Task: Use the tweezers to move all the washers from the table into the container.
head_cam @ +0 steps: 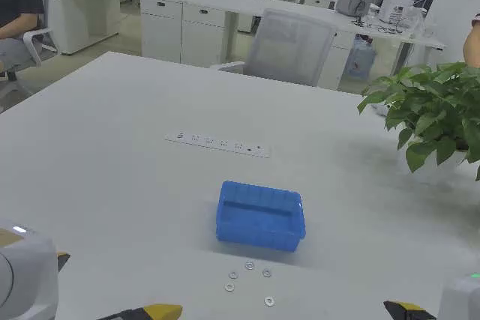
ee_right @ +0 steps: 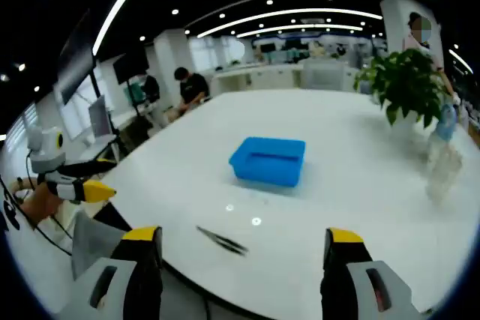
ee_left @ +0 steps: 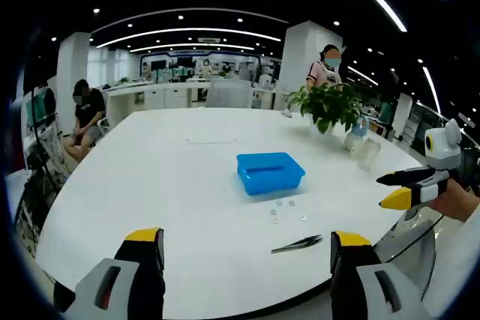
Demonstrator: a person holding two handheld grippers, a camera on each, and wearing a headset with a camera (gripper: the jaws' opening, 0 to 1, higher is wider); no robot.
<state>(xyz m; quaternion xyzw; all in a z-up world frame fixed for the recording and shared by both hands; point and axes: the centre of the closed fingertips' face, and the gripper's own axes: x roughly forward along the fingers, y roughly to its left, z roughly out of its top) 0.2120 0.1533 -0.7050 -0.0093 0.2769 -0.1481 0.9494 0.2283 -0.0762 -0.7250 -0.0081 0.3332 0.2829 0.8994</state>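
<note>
White office surface (head_cam: 112,148) carries a blue container (head_cam: 261,215) toward its near edge; five washers (head_cam: 249,265) lie scattered just before it, not touching it; tweezers (ee_left: 297,243) rest closer to that edge; my left hand-held gripper (ee_left: 246,239) and right hand-held gripper (ee_right: 241,234) both gape wide, empty.

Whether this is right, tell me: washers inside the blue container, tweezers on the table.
No: the head view shows the small metal washers beside the blue plastic container, not inside, on the white table; the dark tweezers lie there too.
</note>
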